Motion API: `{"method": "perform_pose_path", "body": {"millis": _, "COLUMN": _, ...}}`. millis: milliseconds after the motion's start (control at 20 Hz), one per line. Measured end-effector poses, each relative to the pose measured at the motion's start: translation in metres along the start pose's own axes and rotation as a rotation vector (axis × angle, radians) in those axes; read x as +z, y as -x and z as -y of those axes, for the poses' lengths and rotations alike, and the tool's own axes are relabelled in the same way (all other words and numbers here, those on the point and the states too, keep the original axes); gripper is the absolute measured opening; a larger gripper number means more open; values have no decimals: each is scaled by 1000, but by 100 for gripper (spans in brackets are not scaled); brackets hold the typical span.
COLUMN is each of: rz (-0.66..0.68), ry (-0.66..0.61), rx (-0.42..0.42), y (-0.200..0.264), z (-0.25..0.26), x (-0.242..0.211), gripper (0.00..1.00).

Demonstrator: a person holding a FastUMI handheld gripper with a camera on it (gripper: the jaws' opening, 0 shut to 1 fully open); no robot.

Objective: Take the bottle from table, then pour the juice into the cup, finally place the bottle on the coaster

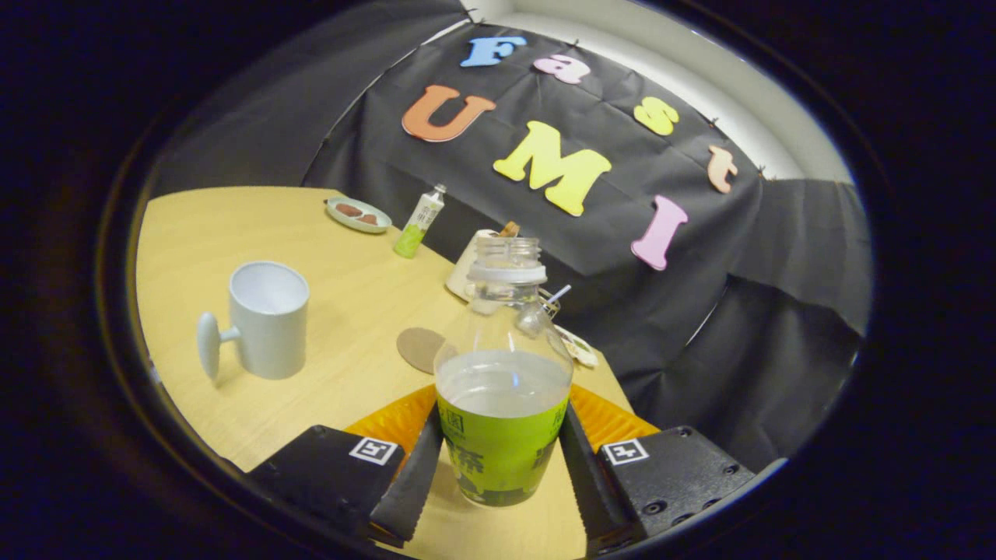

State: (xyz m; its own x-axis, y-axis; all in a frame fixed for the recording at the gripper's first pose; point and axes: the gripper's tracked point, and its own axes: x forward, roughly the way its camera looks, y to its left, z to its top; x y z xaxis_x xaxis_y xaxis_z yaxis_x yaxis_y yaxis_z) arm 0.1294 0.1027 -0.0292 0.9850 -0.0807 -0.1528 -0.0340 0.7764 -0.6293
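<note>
Between fingers (420,474) of gripper (502,467): bottle (502,389), upright, both pressing its sides.

dim booth, warm light on the table (233,225) — soft shadows, strong fisheye bending at edges, mostly sharp

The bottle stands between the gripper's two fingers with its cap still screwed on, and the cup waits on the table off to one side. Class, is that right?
Not quite. In the gripper view the bottle has no cap: its neck is open at the top. The rest holds: it stands between the fingers of the gripper, and the cup waits on the table off to one side.
</note>
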Motion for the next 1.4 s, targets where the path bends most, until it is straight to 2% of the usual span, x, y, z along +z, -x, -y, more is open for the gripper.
{"method": "perform_pose_path", "body": {"millis": 500, "rz": 51, "ry": 392, "rx": -241, "y": 5, "z": 12, "x": 31, "gripper": 81}}
{"method": "perform_pose_path", "body": {"millis": 800, "rz": 83, "ry": 620, "rx": -336, "y": -2, "z": 7, "x": 44, "gripper": 81}}
{"method": "perform_pose_path", "body": {"millis": 1050, "rz": 119, "ry": 734, "rx": -346, "y": -6, "z": -10, "x": 59, "gripper": 81}}
{"method": "perform_pose_path", "body": {"millis": 1400, "rz": 192, "ry": 902, "rx": -406, "y": -5, "z": -28, "x": 87, "gripper": 81}}
